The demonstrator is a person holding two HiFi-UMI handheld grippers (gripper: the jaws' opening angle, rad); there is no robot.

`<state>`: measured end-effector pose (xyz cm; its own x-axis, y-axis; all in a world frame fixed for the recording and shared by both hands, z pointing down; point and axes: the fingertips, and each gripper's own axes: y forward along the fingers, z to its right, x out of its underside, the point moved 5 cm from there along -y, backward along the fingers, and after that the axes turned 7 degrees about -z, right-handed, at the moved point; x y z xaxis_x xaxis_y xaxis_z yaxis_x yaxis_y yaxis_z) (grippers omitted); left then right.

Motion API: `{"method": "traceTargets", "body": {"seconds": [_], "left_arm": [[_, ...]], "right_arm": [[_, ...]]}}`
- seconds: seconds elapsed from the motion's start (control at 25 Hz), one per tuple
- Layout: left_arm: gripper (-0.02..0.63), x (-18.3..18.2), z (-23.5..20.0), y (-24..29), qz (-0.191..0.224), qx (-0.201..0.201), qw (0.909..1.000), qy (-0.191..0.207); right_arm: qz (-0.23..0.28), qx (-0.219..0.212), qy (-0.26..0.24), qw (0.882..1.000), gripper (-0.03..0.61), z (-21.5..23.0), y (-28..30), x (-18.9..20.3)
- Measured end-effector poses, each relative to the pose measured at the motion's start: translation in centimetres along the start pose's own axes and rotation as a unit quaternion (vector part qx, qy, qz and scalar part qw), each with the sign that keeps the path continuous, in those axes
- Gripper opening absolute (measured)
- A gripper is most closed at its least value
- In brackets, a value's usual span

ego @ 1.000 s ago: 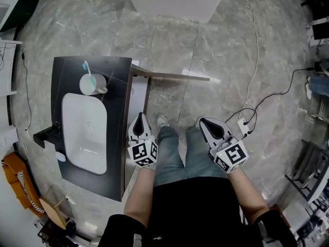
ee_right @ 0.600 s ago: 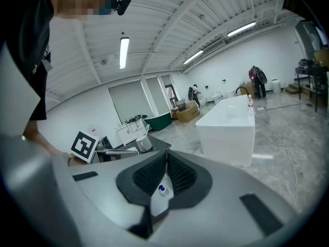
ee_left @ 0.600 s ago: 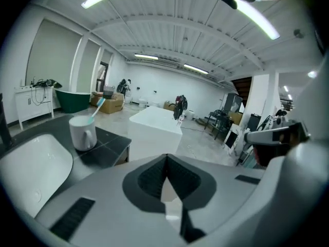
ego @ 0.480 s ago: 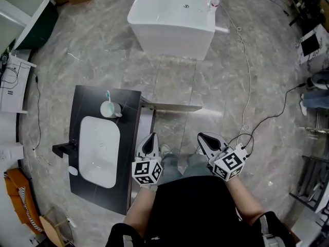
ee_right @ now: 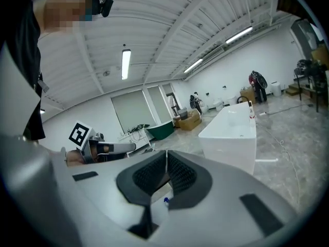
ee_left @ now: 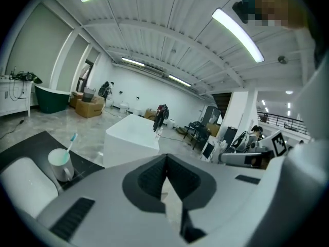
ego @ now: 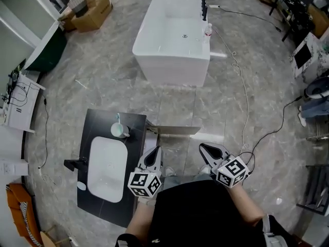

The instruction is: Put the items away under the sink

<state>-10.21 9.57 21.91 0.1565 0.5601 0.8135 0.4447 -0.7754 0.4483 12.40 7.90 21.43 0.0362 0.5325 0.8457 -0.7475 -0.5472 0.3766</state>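
A black vanity top (ego: 134, 138) with a white sink basin (ego: 107, 169) stands left of me. On its far end sits a white cup (ego: 120, 130) holding a toothbrush, seen also in the left gripper view as the cup (ee_left: 60, 163). The vanity's cabinet door (ego: 175, 130) hangs open just beyond my grippers. My left gripper (ego: 156, 149) (ee_left: 165, 157) hovers by the vanity's right edge, shut and empty. My right gripper (ego: 202, 146) (ee_right: 166, 152) is a little to its right above the floor, shut with nothing in it. The space under the sink is hidden.
A white bathtub (ego: 172, 35) with a black tap stands on the marble floor ahead. Cables (ego: 245, 102) trail across the floor at right toward a power strip. A cardboard box (ego: 91, 9) lies far left. A black faucet (ego: 73, 164) juts from the vanity's left side.
Both grippers have risen and stay shut. The head view has lifted too, so the vanity looks smaller and the whole bathtub has come into sight.
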Motion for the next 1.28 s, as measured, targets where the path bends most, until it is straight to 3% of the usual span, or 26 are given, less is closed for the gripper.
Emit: {"method": "traceTargets", "body": {"seconds": [0.32,0.64,0.8,1.28], "left_arm": [[0.021,-3.2,1.5,-1.4,0.035,0.045,0.9983,0.011],[0.022,-6.0,2.7,-2.2,0.065,0.066,0.9943,0.052],[0.023,-6.0,3.2,-2.2,0.066,0.066,0.9929,0.074],[0.023,-6.3,4.0,-2.4,0.077,0.085,0.9910,0.068]], "right_arm": [[0.017,-0.016,-0.034,0.999,0.034,-1.7,-1.5,-4.0],[0.041,-0.012,-0.068,0.997,0.034,-3.6,-2.7,-7.9],[0.052,-0.010,-0.086,0.995,0.034,-4.1,-2.7,-8.4],[0.054,-0.010,-0.091,0.994,0.034,-4.0,-2.7,-8.1]]}}
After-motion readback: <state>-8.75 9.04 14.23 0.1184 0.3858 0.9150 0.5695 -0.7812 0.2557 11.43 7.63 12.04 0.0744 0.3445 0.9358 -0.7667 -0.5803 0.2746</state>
